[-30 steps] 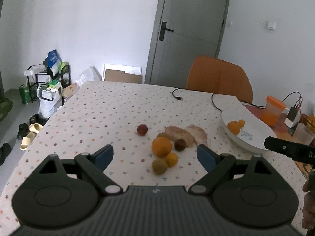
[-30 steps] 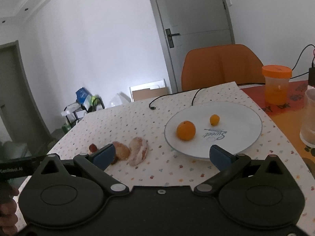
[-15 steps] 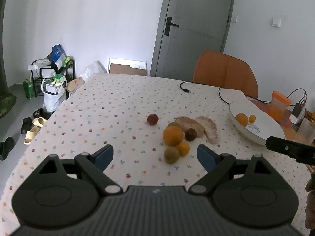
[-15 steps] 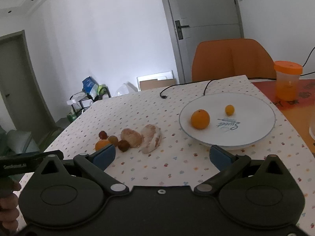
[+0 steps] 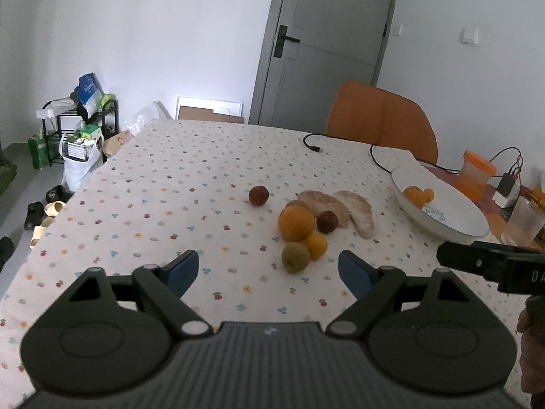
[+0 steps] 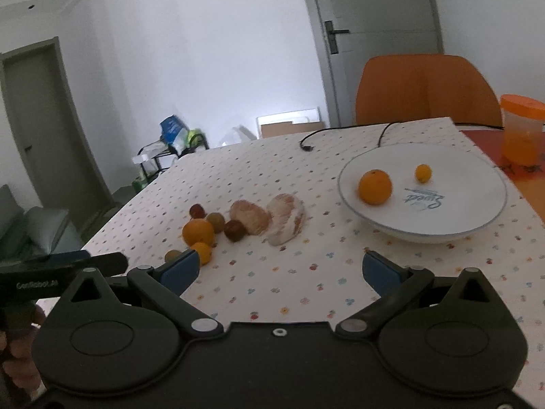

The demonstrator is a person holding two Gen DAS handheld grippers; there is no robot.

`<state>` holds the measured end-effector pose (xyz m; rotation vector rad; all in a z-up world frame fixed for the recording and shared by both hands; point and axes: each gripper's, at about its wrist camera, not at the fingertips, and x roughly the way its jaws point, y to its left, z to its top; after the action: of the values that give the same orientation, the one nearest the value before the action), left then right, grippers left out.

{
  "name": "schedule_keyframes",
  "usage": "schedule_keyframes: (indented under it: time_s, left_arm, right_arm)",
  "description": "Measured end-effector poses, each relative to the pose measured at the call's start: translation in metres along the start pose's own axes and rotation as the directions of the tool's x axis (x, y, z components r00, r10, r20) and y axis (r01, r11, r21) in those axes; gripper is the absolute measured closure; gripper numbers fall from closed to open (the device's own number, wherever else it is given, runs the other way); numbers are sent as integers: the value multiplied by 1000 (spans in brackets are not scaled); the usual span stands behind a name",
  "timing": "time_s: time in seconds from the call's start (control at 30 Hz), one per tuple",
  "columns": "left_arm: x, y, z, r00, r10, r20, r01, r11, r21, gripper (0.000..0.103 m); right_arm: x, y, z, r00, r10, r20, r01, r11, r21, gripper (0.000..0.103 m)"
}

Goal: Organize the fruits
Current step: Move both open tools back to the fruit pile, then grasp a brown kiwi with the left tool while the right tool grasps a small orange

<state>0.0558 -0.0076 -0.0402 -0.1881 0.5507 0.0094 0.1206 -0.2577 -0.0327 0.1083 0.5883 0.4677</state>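
Note:
A heap of fruit lies on the dotted tablecloth: a large orange [image 5: 296, 223] [image 6: 198, 232], a small orange [image 5: 315, 245], a greenish round fruit [image 5: 295, 257], a dark brown fruit [image 5: 327, 221], a red fruit [image 5: 258, 195] set apart, and two peeled pomelo segments [image 5: 354, 214] [image 6: 285, 219]. A white plate [image 6: 460, 218] [image 5: 453, 218] at the right holds an orange [image 6: 374, 186] and a small orange [image 6: 423, 172]. My left gripper [image 5: 269, 271] is open and empty, just short of the heap. My right gripper [image 6: 281, 269] is open and empty, in front of the segments and plate.
An orange chair [image 5: 381, 122] stands at the table's far side. A black cable [image 5: 340, 143] lies on the cloth behind the plate. An orange-lidded jar [image 6: 521, 133] and a glass [image 5: 523, 221] stand at the right. Shelves, bags and shoes are on the floor at the left.
Both grippers have pulled back and swung left; the fruit heap now shows more centrally in both views. Both stay open and empty. No fruit has moved.

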Motion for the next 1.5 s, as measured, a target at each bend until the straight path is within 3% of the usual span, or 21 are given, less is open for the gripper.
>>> schedule_keyframes:
  time_s: [0.17,0.3,0.73,0.93,1.2,1.5]
  left_arm:
    - [10,-1,0,1000,-3,1,3,1000,-10,23]
    - [19,-3,0,1000,-5,-13,4,1000,-25,32]
    - [49,-4,0,999,-32,-44,30,998,-49,55]
    - [58,-2,0,994,-99,-43,95,993,-71,81]
    - [49,12,2,998,-63,-29,60,995,-84,82]
    - [40,30,6,1000,-29,-8,28,995,-97,82]
  right_arm:
    - [6,6,-3,1000,26,-4,-26,999,-25,1]
    - [12,8,-3,999,50,-17,-50,998,-30,14]
    - [37,-1,-1,993,101,-69,-102,995,-16,37]
    - [44,0,0,990,113,-80,-115,993,-25,39]
    - [57,7,4,984,143,-109,-147,989,-34,51]
    - [71,25,8,974,185,-129,-193,980,-52,56]
